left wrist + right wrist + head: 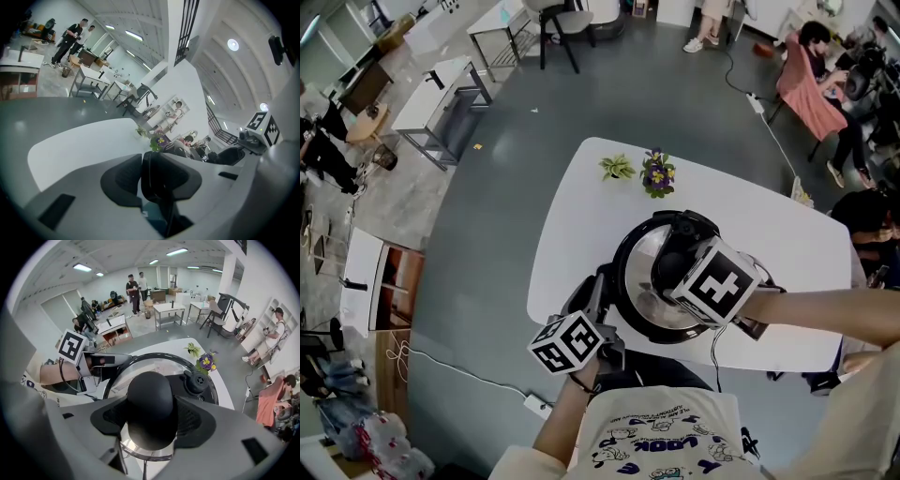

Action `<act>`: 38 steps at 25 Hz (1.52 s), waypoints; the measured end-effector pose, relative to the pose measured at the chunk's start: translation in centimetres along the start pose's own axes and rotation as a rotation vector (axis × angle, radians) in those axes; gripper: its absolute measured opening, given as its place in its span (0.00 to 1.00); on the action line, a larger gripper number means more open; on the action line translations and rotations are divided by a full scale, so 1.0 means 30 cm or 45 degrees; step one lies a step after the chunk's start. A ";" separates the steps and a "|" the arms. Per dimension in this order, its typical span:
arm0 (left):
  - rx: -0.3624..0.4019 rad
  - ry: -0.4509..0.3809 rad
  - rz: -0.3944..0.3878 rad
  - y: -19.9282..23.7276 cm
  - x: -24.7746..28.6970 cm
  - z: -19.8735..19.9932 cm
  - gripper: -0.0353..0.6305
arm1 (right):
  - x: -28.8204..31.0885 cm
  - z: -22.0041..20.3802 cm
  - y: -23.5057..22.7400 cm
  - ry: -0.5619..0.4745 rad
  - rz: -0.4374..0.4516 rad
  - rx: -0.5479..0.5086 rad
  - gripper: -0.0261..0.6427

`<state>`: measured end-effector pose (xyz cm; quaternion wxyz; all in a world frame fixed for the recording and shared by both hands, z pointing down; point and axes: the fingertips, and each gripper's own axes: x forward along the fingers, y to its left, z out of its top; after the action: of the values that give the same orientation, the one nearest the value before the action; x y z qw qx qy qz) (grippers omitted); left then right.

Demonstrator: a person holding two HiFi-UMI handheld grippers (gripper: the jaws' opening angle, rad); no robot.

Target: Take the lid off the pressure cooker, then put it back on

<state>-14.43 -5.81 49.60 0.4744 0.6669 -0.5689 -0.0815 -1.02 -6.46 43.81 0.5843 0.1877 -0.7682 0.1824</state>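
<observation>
Between the jaws of my right gripper (150,414) sits the round black knob (150,399) of the lid (157,365). Both pads press against its sides, so this gripper is clamped on the knob from above. Just under the jaws the lid's shiny dome spreads out, with its black valve (197,381) a little beyond the right-hand jaw. The lid lies level inside the dark rim of the pressure cooker (622,272), which I read as seated on the pot; whether it is locked I cannot tell. I judge that this top-down hold suits both a twist and a straight lift, since the knob marks the lid's centre.

Between the jaws of my left gripper (144,180) stands a dark upright slab, which I take to be the cooker's side handle (154,178). The jaws are closed onto it and it fills the gap between the pads. That grip is there, I think, to brace the pot so it neither turns nor slides on the white table (581,206) when the lid is worked. Far beyond the left jaws, near the table's far edge, stand small potted flowers (159,139), well apart from both grippers.
</observation>
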 end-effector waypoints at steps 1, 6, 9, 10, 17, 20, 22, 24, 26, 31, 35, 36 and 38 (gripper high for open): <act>0.000 -0.001 -0.001 0.000 0.003 -0.001 0.23 | 0.003 -0.001 -0.002 0.006 0.002 -0.007 0.50; -0.002 0.000 -0.003 0.002 0.006 -0.003 0.23 | 0.009 0.000 0.000 0.016 0.015 -0.034 0.50; -0.002 0.005 -0.005 0.001 0.002 -0.003 0.23 | 0.009 -0.002 0.006 0.009 0.024 -0.035 0.50; 0.001 0.005 -0.003 0.000 0.001 -0.001 0.23 | 0.008 -0.002 0.007 0.010 0.025 -0.033 0.50; 0.013 0.012 0.004 -0.006 -0.003 0.001 0.24 | -0.002 -0.001 0.010 0.008 0.014 -0.047 0.49; 0.019 0.011 0.008 -0.010 -0.006 0.004 0.24 | -0.007 0.000 0.011 0.017 0.013 -0.048 0.49; 0.018 0.008 0.013 -0.008 -0.009 0.006 0.24 | -0.007 0.002 0.014 0.025 0.016 -0.052 0.49; 0.016 0.008 0.012 -0.007 -0.012 0.006 0.24 | -0.007 0.003 0.017 0.023 0.014 -0.055 0.49; 0.016 0.009 0.010 -0.008 -0.015 0.008 0.24 | -0.010 0.003 0.020 0.023 0.012 -0.053 0.49; 0.022 0.011 0.008 -0.005 -0.017 0.013 0.24 | -0.017 0.017 0.021 0.015 0.017 -0.051 0.48; 0.020 0.011 0.006 -0.005 -0.017 0.013 0.24 | -0.034 0.029 0.014 0.009 0.033 -0.046 0.48; 0.021 0.012 0.006 -0.003 -0.015 0.013 0.24 | -0.036 0.032 0.010 0.010 0.036 -0.043 0.48; 0.027 0.013 0.006 0.000 -0.014 0.012 0.24 | -0.044 0.039 0.003 0.012 0.042 -0.036 0.48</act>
<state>-14.79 -5.66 49.22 0.4705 0.6709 -0.5688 -0.0708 -1.71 -6.85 42.25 0.5875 0.1657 -0.7709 0.1820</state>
